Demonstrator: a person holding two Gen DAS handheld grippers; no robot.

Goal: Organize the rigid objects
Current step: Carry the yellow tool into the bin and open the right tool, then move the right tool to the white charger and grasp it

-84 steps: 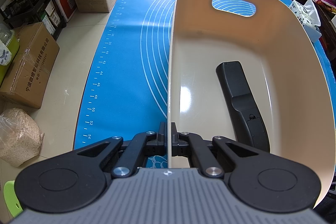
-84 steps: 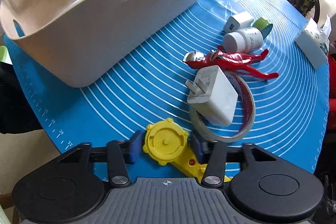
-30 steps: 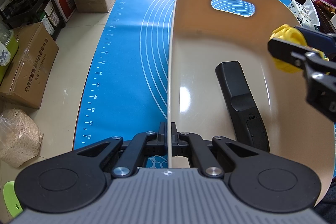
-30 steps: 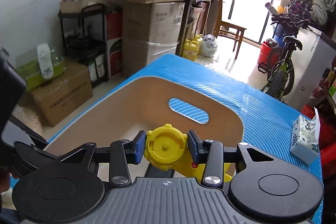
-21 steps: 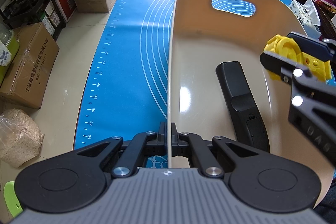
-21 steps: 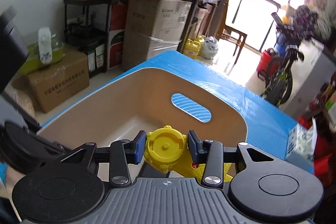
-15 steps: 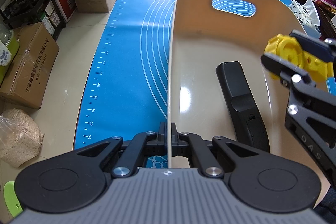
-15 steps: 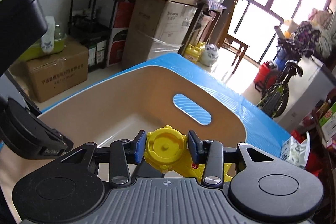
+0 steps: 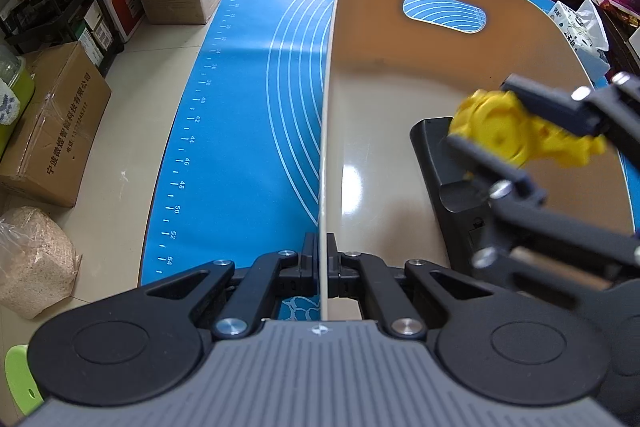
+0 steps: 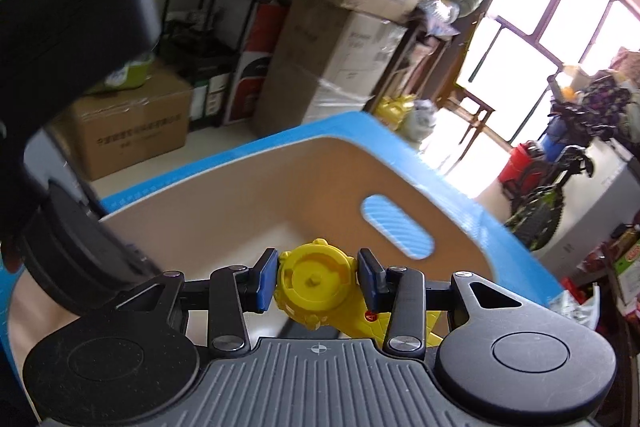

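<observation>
Lower in beige bin (image 9: 440, 75) now: blurred, seemingly gear-rimmed yellow toy (image 9: 504, 139)

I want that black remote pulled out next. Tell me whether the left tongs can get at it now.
Probably not: the left tongs are shut on the bin wall, and the right tongs with the yellow toy hang over the black remote.

we see a beige bin (image 9: 400, 75) on a blue mat (image 9: 256, 115) printed with white arcs and ruler marks. the toy (image 10: 316, 287) is bright yellow between blue pads (image 10: 267, 279), and the remote (image 9: 448, 179) in the bin is black.
</observation>
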